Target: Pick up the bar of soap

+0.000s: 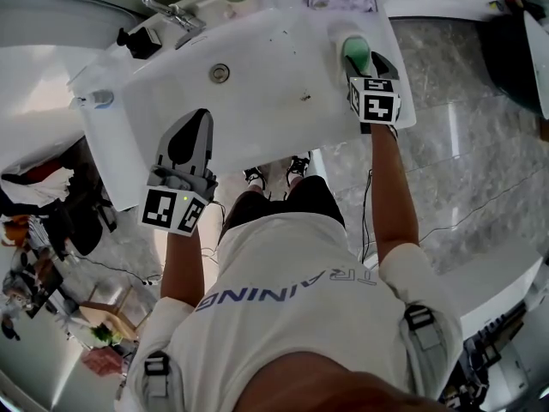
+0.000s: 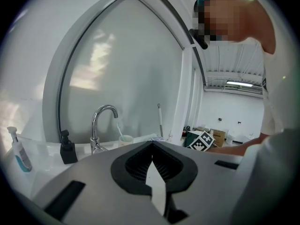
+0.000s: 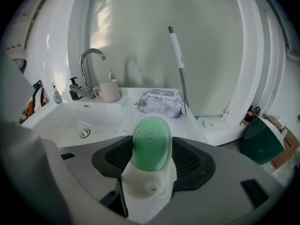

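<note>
Right gripper [image 3: 151, 139]: jaws wide apart, pads standing either side of the green bar of soap [image 1: 357, 52] without clamping it. The soap rests in a white soap dish [image 3: 147, 189] on the right rim of the sink [image 1: 257, 101], near a wipes packet [image 3: 161, 102]. Left gripper [image 2: 152, 146]: jaws together, nothing between them, positioned at the sink's near left edge.

Head camera looks steeply down on the sink [image 1: 257, 84]. Cameras on the left gripper [image 1: 196, 125] and right gripper [image 1: 364, 58] sit low and close, facing across it. All three catch the faucet [image 1: 167, 7].
</note>
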{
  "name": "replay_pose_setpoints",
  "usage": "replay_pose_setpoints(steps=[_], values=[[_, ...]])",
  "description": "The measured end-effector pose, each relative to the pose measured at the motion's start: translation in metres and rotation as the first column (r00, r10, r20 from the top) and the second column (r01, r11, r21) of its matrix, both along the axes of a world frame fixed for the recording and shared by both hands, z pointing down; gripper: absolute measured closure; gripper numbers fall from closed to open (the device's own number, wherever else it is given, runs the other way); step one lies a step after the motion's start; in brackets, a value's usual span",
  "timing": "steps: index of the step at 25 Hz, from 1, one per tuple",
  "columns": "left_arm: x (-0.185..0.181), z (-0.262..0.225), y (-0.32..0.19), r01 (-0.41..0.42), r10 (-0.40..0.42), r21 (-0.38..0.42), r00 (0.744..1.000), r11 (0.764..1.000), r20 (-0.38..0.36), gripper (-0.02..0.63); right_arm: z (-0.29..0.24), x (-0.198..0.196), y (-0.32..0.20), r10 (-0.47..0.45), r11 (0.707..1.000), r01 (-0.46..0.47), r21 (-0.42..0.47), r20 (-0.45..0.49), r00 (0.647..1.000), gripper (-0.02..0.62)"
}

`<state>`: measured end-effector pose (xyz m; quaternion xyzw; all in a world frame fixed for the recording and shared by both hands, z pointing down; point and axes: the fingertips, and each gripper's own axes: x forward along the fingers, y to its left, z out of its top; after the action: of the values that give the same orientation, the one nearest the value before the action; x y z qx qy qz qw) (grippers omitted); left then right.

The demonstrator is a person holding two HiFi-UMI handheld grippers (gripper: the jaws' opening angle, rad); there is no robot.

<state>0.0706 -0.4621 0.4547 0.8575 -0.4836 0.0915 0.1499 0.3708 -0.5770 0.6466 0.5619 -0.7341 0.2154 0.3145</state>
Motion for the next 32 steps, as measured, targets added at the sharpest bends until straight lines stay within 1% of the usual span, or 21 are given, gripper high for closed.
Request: replay_pose_setpoints(steps=[6,11,14,17,19,21,25,28,32], values=[[-0.003,0.005,-0.008,0.008,-0.008,-0.012,1.000,1.000,-0.010,0.603,0.007,-0.007,-0.004,-0.014,1.000,0.015,-0.020,0.009,1.000,0.348],[-0.003,0.005,-0.008,-0.001,0.000,-0.016,1.000,1.000,-0.008,0.603,0.012,-0.005,-0.005,0.002,0.999,-0.002,-0.036,-0.004,1.000,0.348],[-0.004,0.005,-0.006,0.004,-0.004,-0.012,1.000,1.000,-0.006,0.603,0.017,-0.004,-0.006,0.014,0.999,-0.015,-0.032,-0.013,1.000,0.348],[-0.007,0.002,-0.003,0.007,-0.007,-0.008,1.000,1.000,-0.005,0.603,0.019,-0.004,-0.007,0.014,1.000,-0.015,-0.021,-0.046,0.999,0.348],[-0.009,0.000,0.000,0.008,-0.008,-0.006,1.000,1.000,-0.005,0.601,0.018,-0.003,-0.007,0.013,1.000,-0.014,-0.018,-0.041,0.999,0.348],[-0.011,-0.003,0.005,0.011,-0.011,-0.001,1.000,1.000,-0.004,0.603,0.009,-0.004,-0.006,0.013,1.000,-0.013,0.015,-0.034,0.999,0.348],[-0.021,-0.009,0.013,0.011,-0.012,0.026,1.000,1.000,0.026,0.601,-0.037,-0.009,0.000,0.011,0.990,-0.006,0.139,-0.041,0.999,0.348],[-0.028,-0.017,0.018,0.007,-0.008,0.045,1.000,0.999,0.027,0.603,-0.078,-0.020,0.012,-0.009,0.975,0.017,0.221,-0.036,0.999,0.348],[-0.035,-0.032,0.025,-0.003,0.001,0.081,1.000,0.997,0.023,0.601,-0.132,-0.037,0.038,-0.043,0.947,0.046,0.318,-0.014,0.999,0.348]])
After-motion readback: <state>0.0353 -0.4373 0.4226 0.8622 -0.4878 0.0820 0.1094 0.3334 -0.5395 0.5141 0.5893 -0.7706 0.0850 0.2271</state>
